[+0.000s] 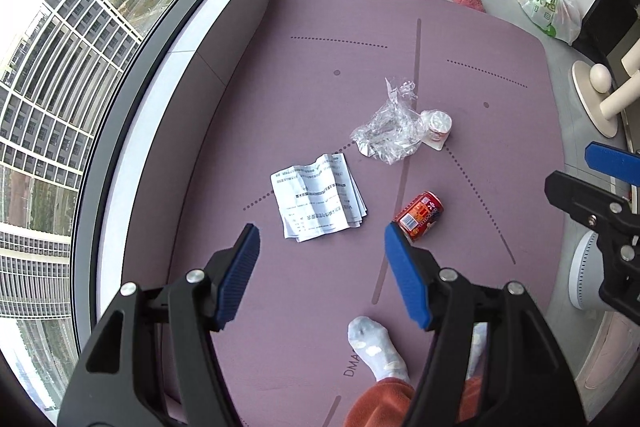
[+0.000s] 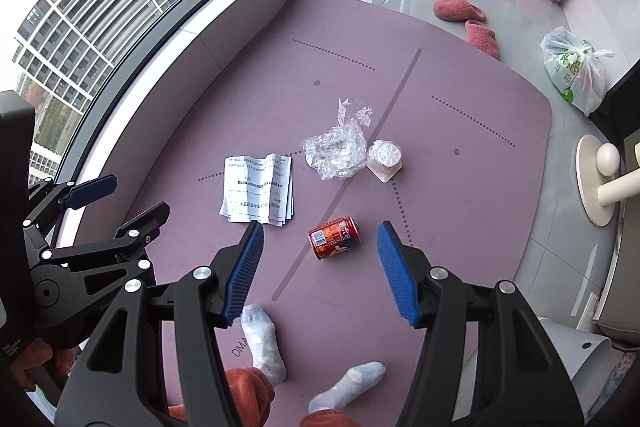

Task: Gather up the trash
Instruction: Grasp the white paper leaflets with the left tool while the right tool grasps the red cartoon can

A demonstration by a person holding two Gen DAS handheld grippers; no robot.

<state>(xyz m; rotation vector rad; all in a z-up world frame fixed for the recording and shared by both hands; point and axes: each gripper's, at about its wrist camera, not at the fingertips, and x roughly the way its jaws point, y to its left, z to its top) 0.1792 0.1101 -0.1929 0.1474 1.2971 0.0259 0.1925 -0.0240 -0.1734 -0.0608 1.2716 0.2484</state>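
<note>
below the left hand-held gripper [image 1: 320, 247], on a purple mat [image 1: 248, 107] spread over the tiled floor, lies a folded printed paper [image 1: 318, 201], just ahead of the gap between its blue pads, which stand apart with nothing between them. a red can [image 1: 420, 215] lies on its side just beyond that gripper's right pad. farther ahead sit a crumpled clear plastic wrap [image 1: 388, 135] and a small white cup [image 1: 438, 127], touching each other. the right hand-held gripper [image 2: 318, 241] also hangs with its jaws apart and empty; the can [image 2: 334, 237] shows between its pads but lies on the mat below them, untouched. beneath both grippers are the person's feet in pale blue socks [image 2: 260, 335]. well ahead and to the right, off the mat, lie two pink slippers [image 2: 460, 11] and a tied plastic bag [image 2: 572, 71].
</note>
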